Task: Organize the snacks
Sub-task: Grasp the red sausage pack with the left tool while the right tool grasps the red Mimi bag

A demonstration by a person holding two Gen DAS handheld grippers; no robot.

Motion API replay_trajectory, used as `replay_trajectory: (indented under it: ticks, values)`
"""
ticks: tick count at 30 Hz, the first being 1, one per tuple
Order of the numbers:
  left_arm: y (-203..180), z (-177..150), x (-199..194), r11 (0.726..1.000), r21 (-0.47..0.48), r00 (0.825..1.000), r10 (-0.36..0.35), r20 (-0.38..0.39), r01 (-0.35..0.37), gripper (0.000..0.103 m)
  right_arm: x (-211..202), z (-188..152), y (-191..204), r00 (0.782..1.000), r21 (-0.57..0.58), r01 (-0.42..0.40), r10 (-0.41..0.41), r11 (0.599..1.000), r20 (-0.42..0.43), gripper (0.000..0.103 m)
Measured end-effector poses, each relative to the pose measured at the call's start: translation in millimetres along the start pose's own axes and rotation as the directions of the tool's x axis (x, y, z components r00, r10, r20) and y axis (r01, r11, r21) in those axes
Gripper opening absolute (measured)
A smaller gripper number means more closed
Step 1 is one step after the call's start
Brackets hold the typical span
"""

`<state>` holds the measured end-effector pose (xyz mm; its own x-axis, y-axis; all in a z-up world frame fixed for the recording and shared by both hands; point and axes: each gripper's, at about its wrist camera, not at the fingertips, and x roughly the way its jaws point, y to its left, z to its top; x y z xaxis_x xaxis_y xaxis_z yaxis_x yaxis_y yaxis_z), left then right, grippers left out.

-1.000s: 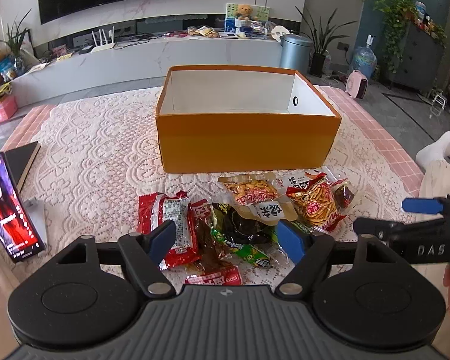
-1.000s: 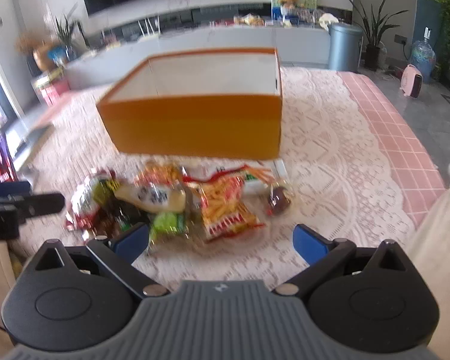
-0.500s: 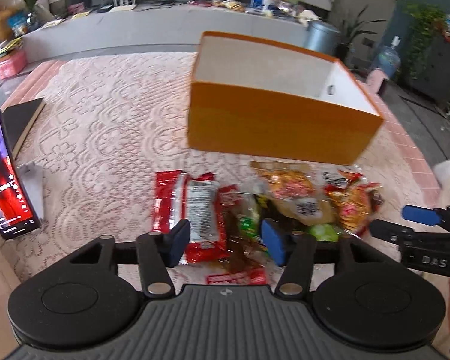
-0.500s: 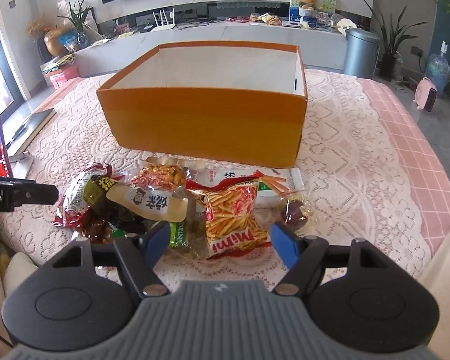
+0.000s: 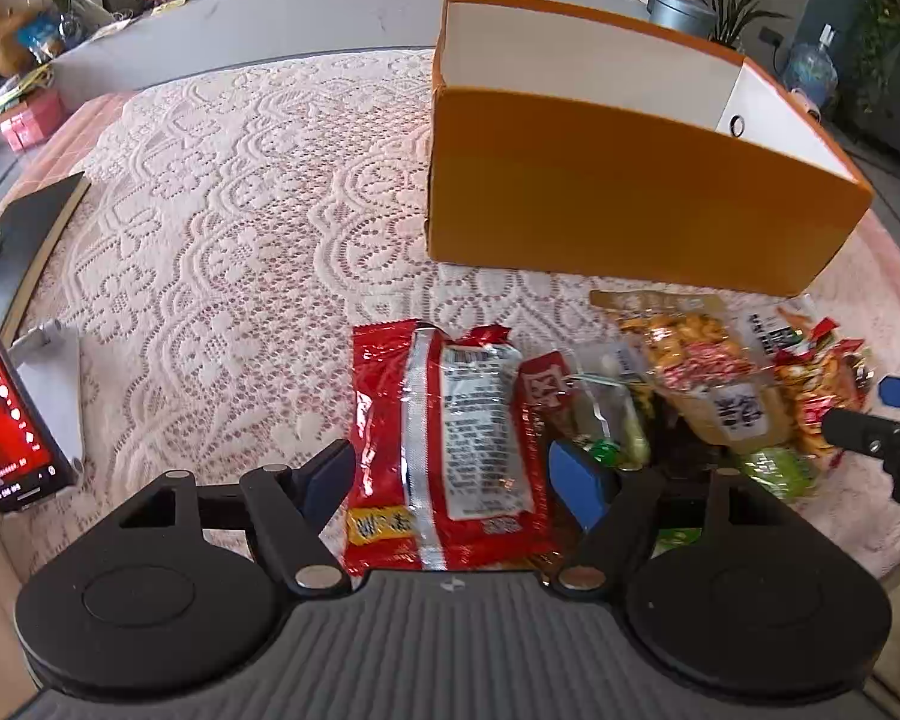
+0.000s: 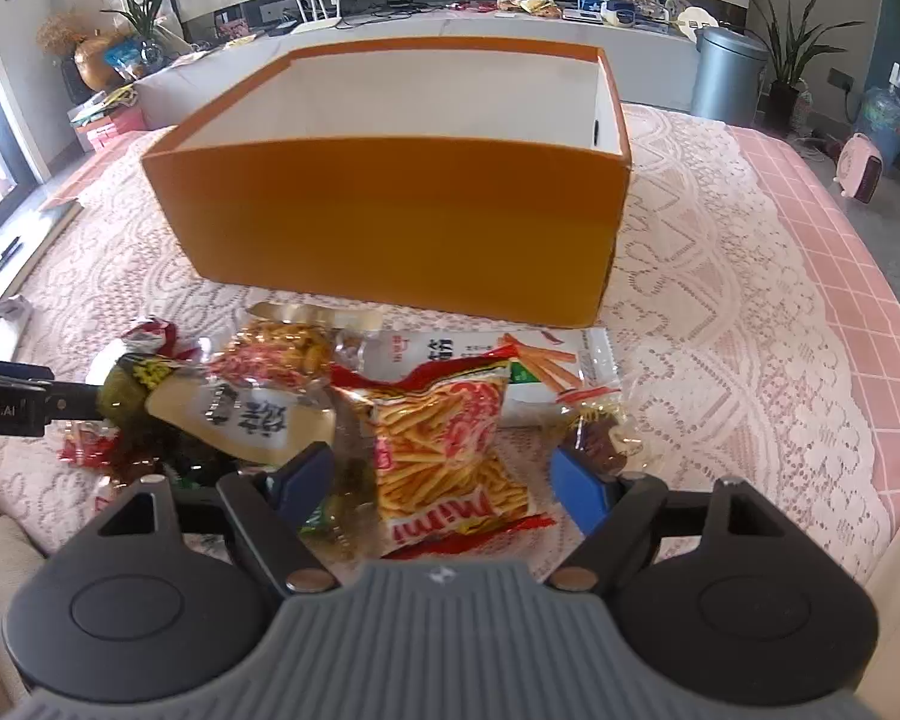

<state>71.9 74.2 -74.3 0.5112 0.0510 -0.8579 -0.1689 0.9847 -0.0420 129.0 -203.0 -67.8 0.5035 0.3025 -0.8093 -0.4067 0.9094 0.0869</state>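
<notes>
left gripper [image 5: 450, 477]: jaws opening, straddling red packet [image 5: 444, 444], no pad contact, positioned for pickup | right gripper [image 6: 441, 483]: jaws opening around fries bag [image 6: 444, 450], ungripped | snacks piled before orange box [image 6: 402, 240], box appears empty, the probable destination

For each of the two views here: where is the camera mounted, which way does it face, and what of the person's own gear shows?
Left wrist: on the left hand-held gripper, looking down along its opening jaws, which frame the red snack bag; the right hand-held gripper's tip enters at right.
Right wrist: on the right hand-held gripper, jaws opening, framing the Mimi fries bag; the left hand-held gripper's tip enters at left.
Shared: orange box, snack pile, lace cloth.
</notes>
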Motion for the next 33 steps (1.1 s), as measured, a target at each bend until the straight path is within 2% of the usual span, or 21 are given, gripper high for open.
replay_trajectory:
  ticks: [7,10,14,19,21,25,27,33]
  values:
    - [9,4,18,0.998,-0.052,0.999,-0.034,-0.02,0.033,0.088,15,1,-1,1.0,-0.004,-0.026,0.027,1.0,0.001,0.077]
    - [12,4,25,0.998,-0.066,0.999,-0.024,-0.026,0.022,0.09,20,1,0,1.0,-0.008,-0.031,0.031,0.999,-0.002,0.072]
    - [16,4,30,0.996,-0.082,0.999,-0.024,-0.021,0.022,0.094,29,-1,-5,0.999,0.018,-0.036,0.036,0.999,-0.021,0.07]
    - [23,5,35,0.99,-0.131,0.998,-0.06,-0.025,0.057,0.094,36,-2,-8,0.999,0.036,-0.036,0.037,0.999,-0.03,0.062]
    - [26,5,37,0.986,-0.151,0.997,-0.076,-0.026,0.071,0.093,38,-3,-8,0.999,0.036,-0.036,0.037,0.999,-0.032,0.056]
    - [28,4,41,0.98,-0.173,0.995,-0.1,-0.015,0.096,0.09,39,-4,-6,0.999,0.029,-0.035,0.036,0.999,-0.025,0.055]
    - [28,4,40,0.979,-0.174,0.994,-0.108,-0.008,0.105,0.084,39,-4,-5,0.999,0.025,-0.033,0.033,0.999,-0.023,0.054]
    - [27,3,37,0.977,-0.185,0.995,-0.103,0.002,0.102,0.081,37,-5,-4,1.0,0.019,-0.026,0.027,0.999,-0.017,0.049]
